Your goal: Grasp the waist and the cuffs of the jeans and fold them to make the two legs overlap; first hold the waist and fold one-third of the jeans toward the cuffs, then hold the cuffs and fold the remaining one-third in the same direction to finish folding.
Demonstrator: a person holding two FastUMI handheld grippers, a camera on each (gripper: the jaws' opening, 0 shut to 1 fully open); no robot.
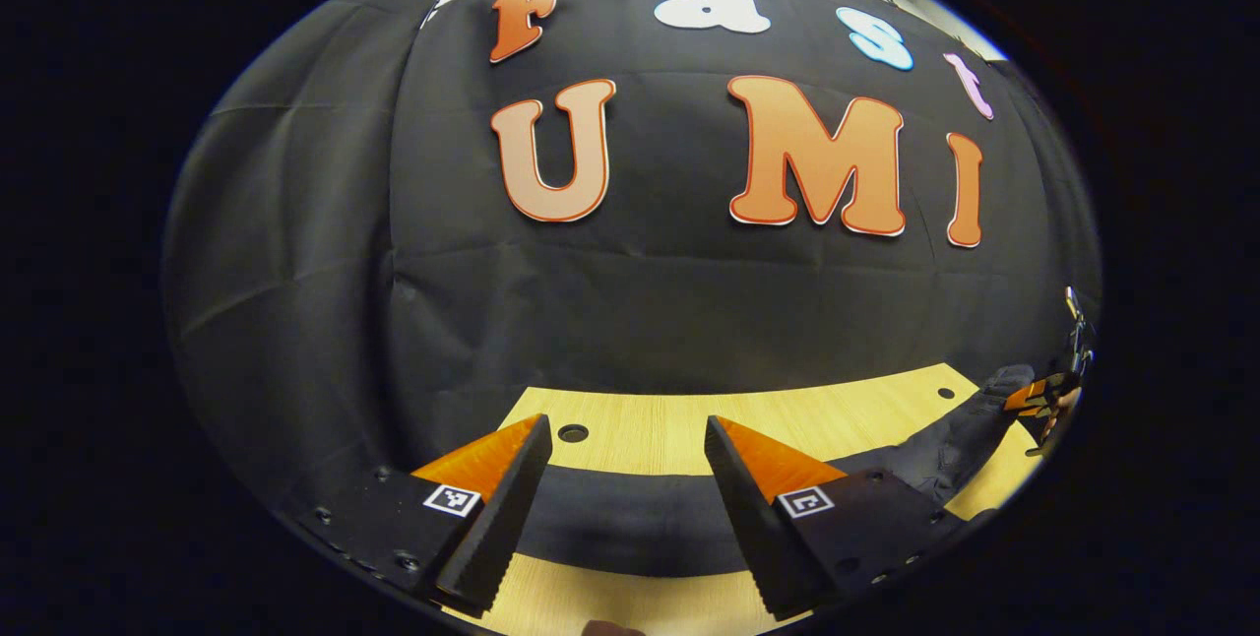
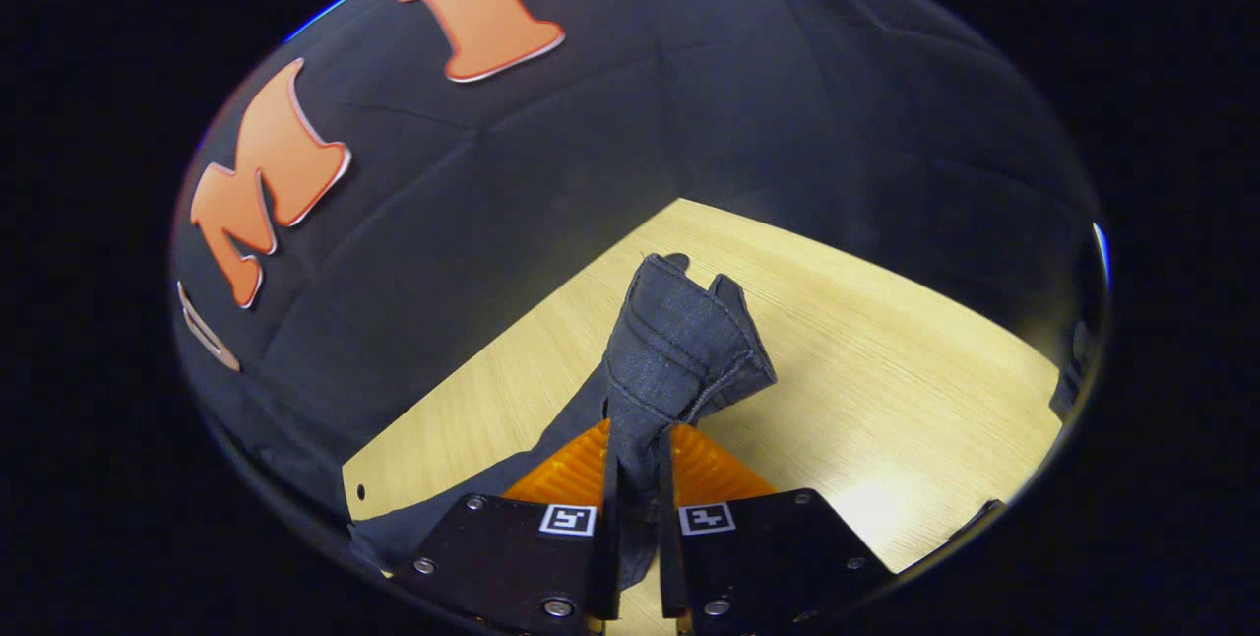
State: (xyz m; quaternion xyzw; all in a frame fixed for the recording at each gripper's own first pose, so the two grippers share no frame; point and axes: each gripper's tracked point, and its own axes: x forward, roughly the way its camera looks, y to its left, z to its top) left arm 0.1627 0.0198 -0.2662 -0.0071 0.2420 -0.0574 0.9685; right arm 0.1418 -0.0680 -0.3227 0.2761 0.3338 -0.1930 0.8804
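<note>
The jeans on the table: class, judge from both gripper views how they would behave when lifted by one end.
The jeans look floppy: the end pinched in the right gripper bunches and curls. They would probably sag and trail, since the rest lies slack across the table beneath the open left gripper. The thick seamed denim seems unlikely to slip.

A pale wood-grain worktop [image 1: 650,434] with small round holes near its far edge carries the dark jeans [image 1: 630,518], which lie across it in a long band. In the right gripper view one bunched end of the denim rises off the wood.
</note>
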